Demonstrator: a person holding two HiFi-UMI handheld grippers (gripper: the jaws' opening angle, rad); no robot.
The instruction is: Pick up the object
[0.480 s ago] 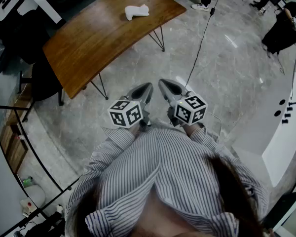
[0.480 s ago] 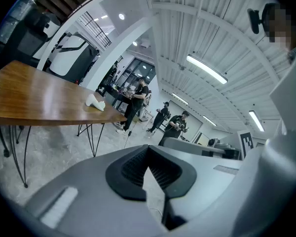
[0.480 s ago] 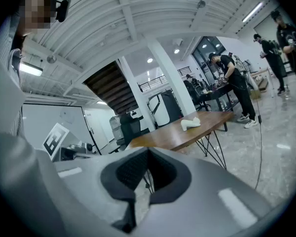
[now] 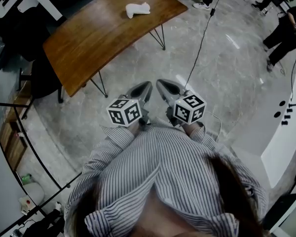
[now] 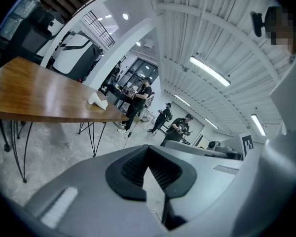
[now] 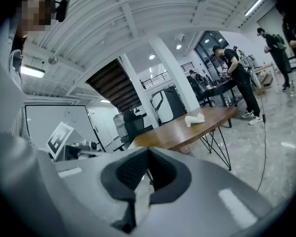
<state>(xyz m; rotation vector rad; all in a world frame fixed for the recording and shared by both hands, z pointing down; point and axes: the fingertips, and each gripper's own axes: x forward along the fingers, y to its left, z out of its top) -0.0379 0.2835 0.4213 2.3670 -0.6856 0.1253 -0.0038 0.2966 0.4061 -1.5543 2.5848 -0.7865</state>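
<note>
A small white object (image 4: 137, 9) lies near the far end of a brown wooden table (image 4: 93, 38), well ahead of me. It also shows on the table as the white object (image 5: 97, 100) in the left gripper view and as the white object (image 6: 194, 119) in the right gripper view. My left gripper (image 4: 146, 86) and right gripper (image 4: 160, 83) are held close to my chest above the floor, side by side, far short of the table. Both have their jaws shut with nothing between them.
The table stands on thin black hairpin legs (image 4: 159, 38) on a grey marble floor. A black cable (image 4: 202, 38) runs across the floor toward me. People stand beyond the table (image 4: 281, 33). A white counter (image 4: 286, 132) is at the right; dark chairs and shelving at the left.
The view has shifted slightly: table and white object sit a little higher in the head view. A person at the top right has moved. Both grippers stay as they were.
</note>
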